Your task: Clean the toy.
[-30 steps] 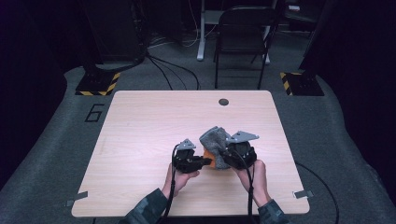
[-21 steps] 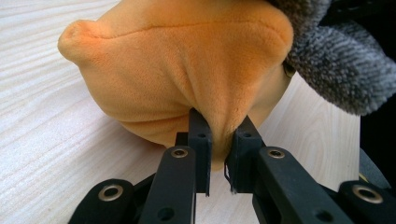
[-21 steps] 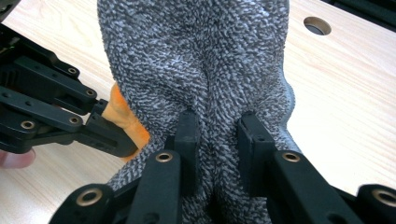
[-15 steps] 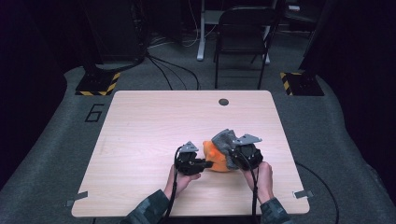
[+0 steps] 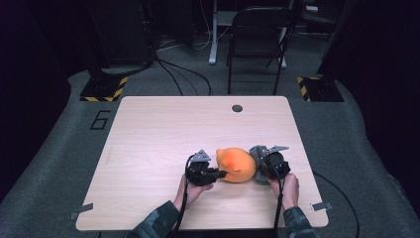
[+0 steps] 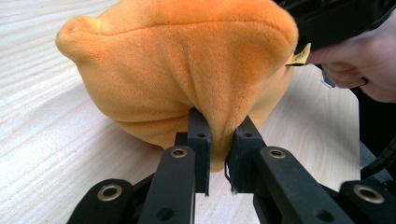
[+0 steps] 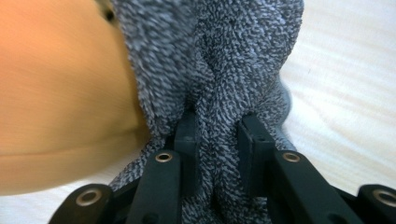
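Observation:
An orange plush toy [image 5: 236, 164] lies on the wooden table [image 5: 163, 129] between my two grippers. My left gripper [image 5: 221, 174] is shut on a fold of the orange plush toy [image 6: 187, 65] at its left side; its jaws pinch the fabric [image 6: 217, 140]. A grey knitted cloth [image 7: 219, 60] hangs against the orange plush toy [image 7: 60, 98] on its right side. My right gripper [image 5: 258, 167] is shut on a bunched fold of this grey cloth [image 5: 257, 154], its jaws pressed into the fabric [image 7: 215, 140]. Part of the toy is hidden behind the cloth.
A small dark round hole [image 5: 237, 108] sits near the table's far edge. A black chair [image 5: 257, 39] stands on the floor beyond the table. Bare tabletop stretches to the left and toward the far side.
My right gripper has come down and drawn the grey cloth off the top of the toy toward the right, so the orange plush is now bare. My left gripper has stayed put.

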